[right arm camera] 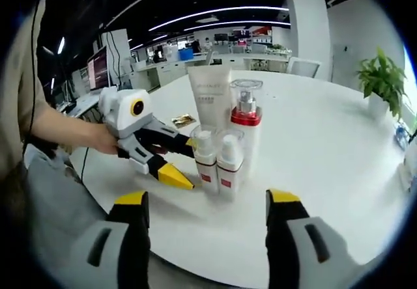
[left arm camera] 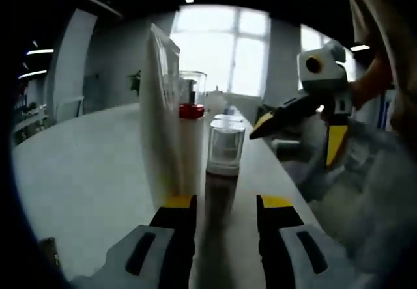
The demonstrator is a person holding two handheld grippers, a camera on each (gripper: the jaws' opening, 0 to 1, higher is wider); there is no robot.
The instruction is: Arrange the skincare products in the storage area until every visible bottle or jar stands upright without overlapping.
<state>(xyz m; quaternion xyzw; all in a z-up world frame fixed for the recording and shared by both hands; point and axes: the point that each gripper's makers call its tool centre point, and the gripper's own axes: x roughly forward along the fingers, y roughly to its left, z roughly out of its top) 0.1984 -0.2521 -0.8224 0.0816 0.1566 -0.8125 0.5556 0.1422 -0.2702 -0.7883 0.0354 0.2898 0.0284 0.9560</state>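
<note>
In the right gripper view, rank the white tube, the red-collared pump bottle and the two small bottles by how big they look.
1. White tube, tallest and widest.
2. Red-collared pump bottle, a little shorter.
3. Two small bottles: they look alike, so no ranking between them. They stand nearest the camera, so their true size is smaller still.

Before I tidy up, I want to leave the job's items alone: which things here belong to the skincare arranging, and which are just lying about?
Job:
white tube
red-collared pump bottle
two small clear-capped bottles

Lying about:
gold packet
potted plant
</note>
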